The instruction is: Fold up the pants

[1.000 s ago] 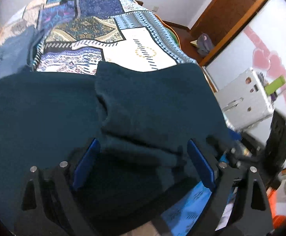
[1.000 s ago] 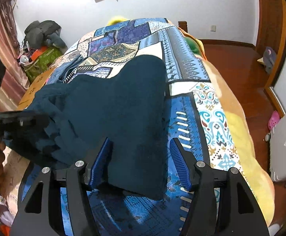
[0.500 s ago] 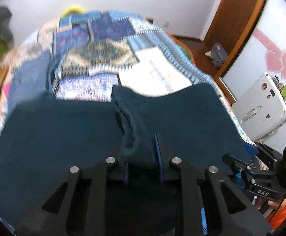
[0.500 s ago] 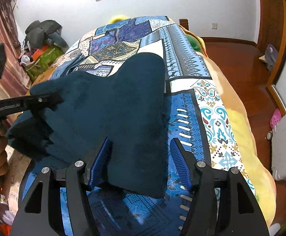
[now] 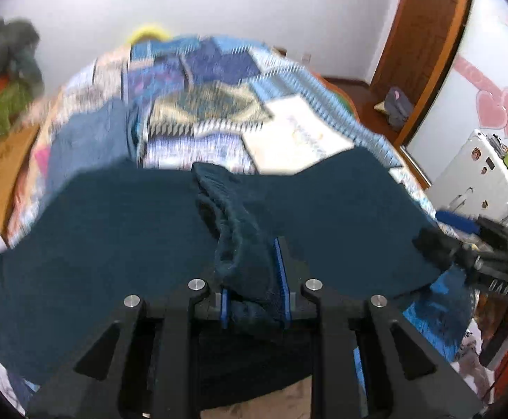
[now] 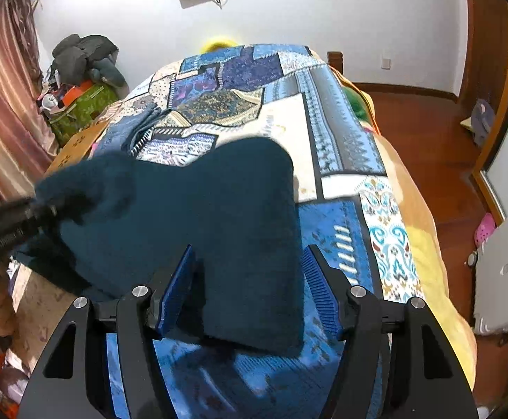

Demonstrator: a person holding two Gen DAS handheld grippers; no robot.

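With our left gripper [image 5: 254,279] jaws clamped on the pants [image 5: 114,244] ridge running toward 12 o'clock, our right gripper [image 6: 250,289] jaws straddle a leg, unclenched.

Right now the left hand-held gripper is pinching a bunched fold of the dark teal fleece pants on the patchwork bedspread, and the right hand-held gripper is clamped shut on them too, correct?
Not quite. The right hand-held gripper stands open, astride the dark teal fleece pants without clamping them, as the right wrist view shows. The left hand-held gripper does pinch a bunched fold over the patchwork bedspread.
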